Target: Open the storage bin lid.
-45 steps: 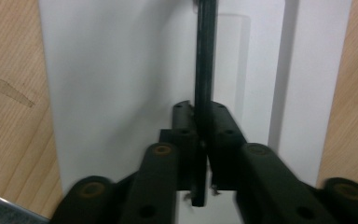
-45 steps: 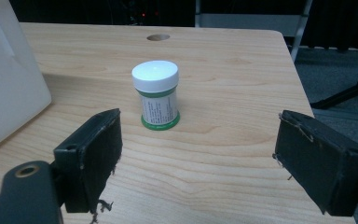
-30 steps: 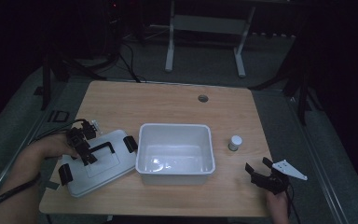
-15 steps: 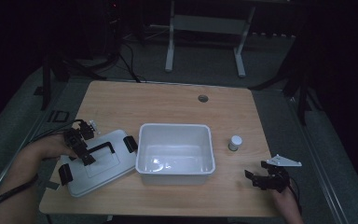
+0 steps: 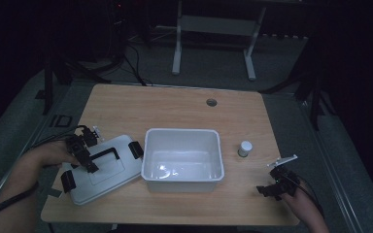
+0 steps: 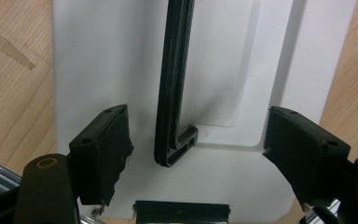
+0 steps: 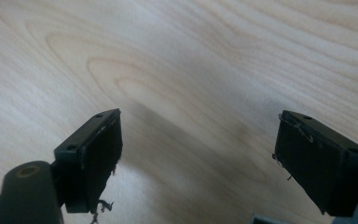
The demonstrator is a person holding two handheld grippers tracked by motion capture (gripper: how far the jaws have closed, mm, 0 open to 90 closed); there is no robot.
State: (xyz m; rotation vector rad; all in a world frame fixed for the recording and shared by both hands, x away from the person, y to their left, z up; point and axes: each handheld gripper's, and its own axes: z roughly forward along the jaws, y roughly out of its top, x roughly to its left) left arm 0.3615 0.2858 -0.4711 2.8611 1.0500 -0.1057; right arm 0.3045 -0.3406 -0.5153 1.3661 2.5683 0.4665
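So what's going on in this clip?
A person holds a tool in each hand at a wooden table. The left tool hovers open over the black handle of a white lid lying beside an open white bin. The right tool hangs open over bare wood, near a small white jar.

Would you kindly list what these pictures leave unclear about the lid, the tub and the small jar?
- Lid, high view: the left gripper and hand cover part of its handle.
- Lid, left gripper view: its far end is cut off by the top edge.
- Tub, high view: dim light and glare leave the contents unclear.
- Small jar, high view: too small to read any label.
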